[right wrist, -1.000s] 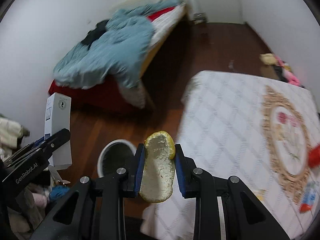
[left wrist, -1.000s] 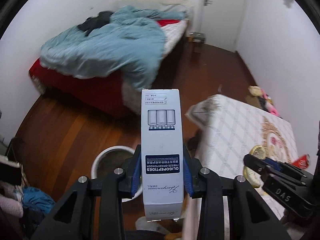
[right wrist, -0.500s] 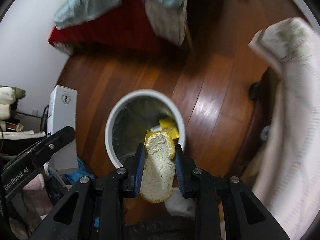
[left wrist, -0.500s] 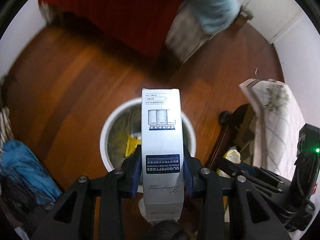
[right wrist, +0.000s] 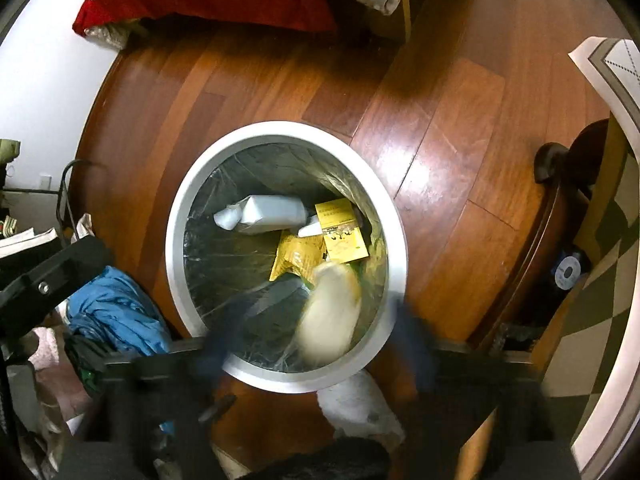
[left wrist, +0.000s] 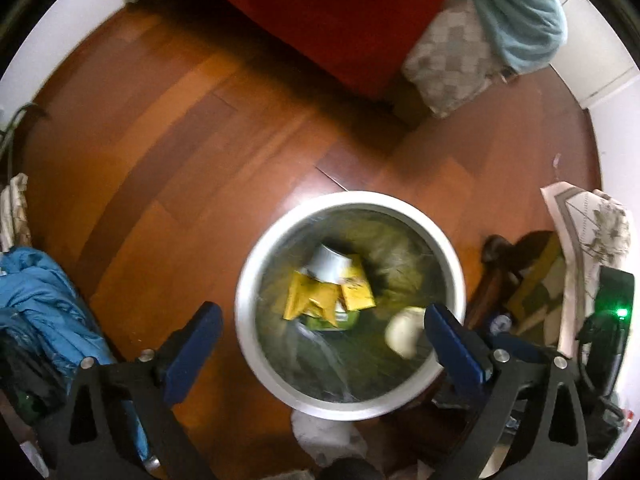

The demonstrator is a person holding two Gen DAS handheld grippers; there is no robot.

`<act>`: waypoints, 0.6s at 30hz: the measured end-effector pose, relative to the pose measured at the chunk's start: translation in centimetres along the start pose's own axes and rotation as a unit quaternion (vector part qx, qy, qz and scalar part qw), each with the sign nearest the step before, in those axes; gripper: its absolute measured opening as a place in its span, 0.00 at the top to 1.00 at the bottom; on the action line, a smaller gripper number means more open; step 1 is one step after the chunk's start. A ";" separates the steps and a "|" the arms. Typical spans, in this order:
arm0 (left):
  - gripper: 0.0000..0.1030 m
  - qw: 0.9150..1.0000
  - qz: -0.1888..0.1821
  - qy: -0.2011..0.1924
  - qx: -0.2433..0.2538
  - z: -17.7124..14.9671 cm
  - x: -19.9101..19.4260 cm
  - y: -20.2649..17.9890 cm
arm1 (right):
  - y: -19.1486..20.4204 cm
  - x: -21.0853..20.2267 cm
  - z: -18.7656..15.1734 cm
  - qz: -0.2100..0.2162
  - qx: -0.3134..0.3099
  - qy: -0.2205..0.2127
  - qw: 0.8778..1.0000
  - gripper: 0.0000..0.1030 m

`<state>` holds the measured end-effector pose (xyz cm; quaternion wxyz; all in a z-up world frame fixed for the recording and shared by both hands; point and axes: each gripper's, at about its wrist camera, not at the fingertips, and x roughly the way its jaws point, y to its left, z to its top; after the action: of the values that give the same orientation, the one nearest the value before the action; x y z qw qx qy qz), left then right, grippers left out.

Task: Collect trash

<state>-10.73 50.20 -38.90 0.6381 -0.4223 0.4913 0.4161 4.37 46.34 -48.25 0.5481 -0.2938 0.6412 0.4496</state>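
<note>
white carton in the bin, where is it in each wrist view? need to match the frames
Left wrist: white carton sits near the middle of the bin, seen end-on, above the yellow packets.
Right wrist: white carton lies lengthwise in the upper left of the bin's inside, left of the yellow packets.
Shared landmark: the bin's white rim, with the blue cloth on the floor to its left.

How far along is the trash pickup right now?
Both pieces look dropped: the white box lies in the bin on yellow packets, and the peel is blurred over the opening. The left gripper and right gripper are open and empty. No other trash shows.
</note>
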 end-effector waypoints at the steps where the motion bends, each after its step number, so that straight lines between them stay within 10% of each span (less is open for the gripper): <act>1: 0.00 1.000 0.011 -0.005 0.001 -0.1 -0.1 0.3 | 0.2 -0.1 -0.1 -0.020 -0.009 0.000 1.000 0.01; 18: 0.00 0.996 0.075 -0.031 0.026 -3.7 -4.2 -0.3 | 0.5 -5.2 -3.6 -0.094 -0.031 -0.024 0.995 0.01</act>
<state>-12.16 46.07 -35.35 0.6308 -0.3541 0.5121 0.4631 3.53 42.68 -43.11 0.5935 -0.3591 0.5832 0.4227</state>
